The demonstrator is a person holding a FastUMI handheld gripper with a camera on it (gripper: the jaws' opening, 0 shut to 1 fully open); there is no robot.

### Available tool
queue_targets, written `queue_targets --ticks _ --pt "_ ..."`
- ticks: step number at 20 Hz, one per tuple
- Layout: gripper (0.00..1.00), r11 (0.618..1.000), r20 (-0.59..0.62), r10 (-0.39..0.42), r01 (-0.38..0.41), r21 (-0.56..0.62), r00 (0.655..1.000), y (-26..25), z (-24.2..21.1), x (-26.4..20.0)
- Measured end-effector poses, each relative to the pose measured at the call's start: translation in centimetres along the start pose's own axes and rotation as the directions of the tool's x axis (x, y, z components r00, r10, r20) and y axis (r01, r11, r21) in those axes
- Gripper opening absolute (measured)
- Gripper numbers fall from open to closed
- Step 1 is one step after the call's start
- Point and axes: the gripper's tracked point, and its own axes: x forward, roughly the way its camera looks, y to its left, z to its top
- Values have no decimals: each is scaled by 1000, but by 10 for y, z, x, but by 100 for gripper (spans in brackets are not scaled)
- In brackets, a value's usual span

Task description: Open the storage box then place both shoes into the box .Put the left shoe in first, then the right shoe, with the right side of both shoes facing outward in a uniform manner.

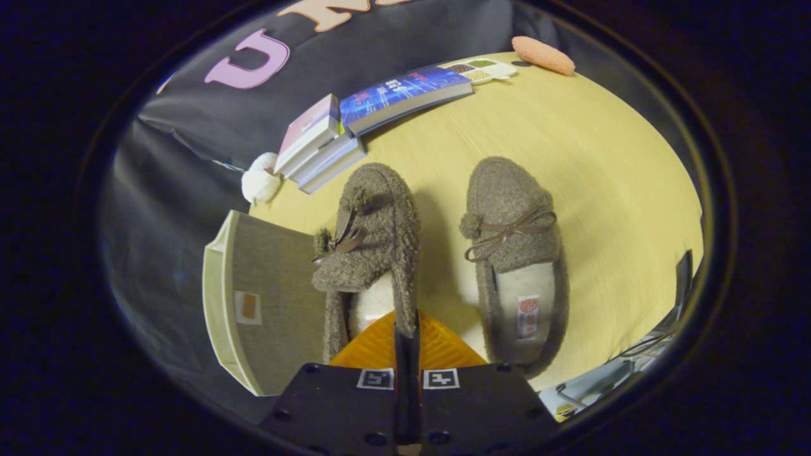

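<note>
At lower centre of the frame, tongs (405, 329) clamped on left shoe's (370, 253) side wall, lifted beside open box (266, 304); right shoe (516, 266) waiting on worktop (608, 190); next, probably lowering into box.

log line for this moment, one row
phase: lifting first shoe | gripper: shut on left shoe side wall | right shoe: on table | storage box: beside left shoe

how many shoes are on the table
2. One shoe is gripped at its side wall by the shut tongs, beside the storage box; the other shoe lies apart, flat on the table.
</note>
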Motion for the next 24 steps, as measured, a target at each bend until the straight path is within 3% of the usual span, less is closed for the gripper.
queue_targets --ticks 6,13,18,24 --pt "3 993 75 113 -111 -29 991 58 27 -45" --pt "3 962 127 266 -255 -97 955 150 42 -99" --pt "3 939 80 335 -326 -110 939 205 23 -100" --pt "3 931 -16 337 -336 -141 941 235 -24 -72"
